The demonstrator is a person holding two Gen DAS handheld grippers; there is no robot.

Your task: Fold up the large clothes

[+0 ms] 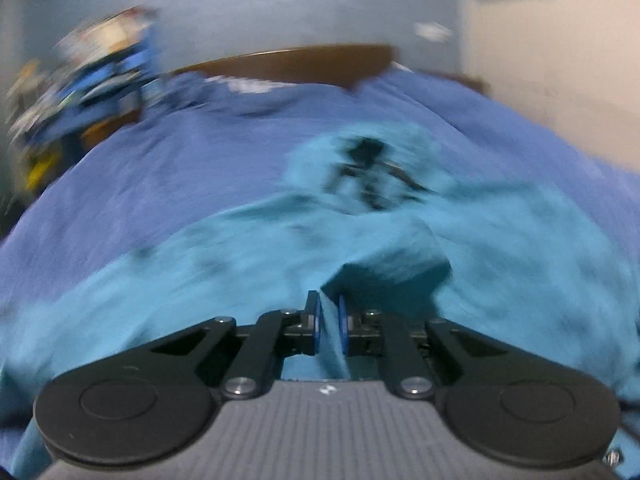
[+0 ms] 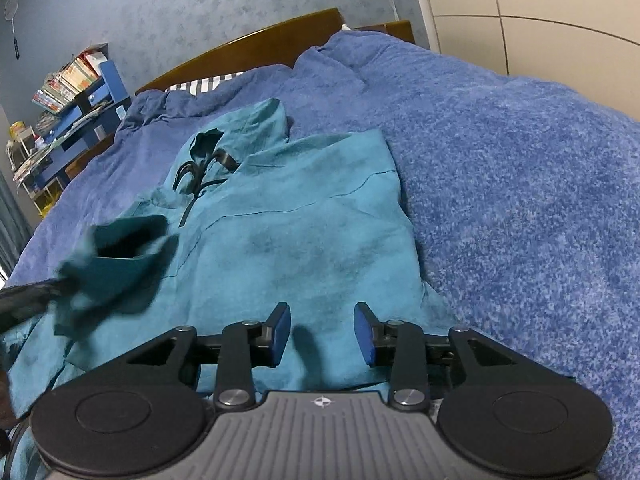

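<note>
Pinching a sleeve point(image 2: 120, 256) of the teal hoodie point(image 2: 304, 224), left claw point(image 1: 329, 322) lifts it for folding; right claw point(image 2: 322, 334) hovers released above the bed point(image 2: 520, 184).

left tool point(image 1: 329, 322) pinched on teal fabric point(image 1: 240, 264), right tool point(image 2: 323, 334) spread apart
</note>
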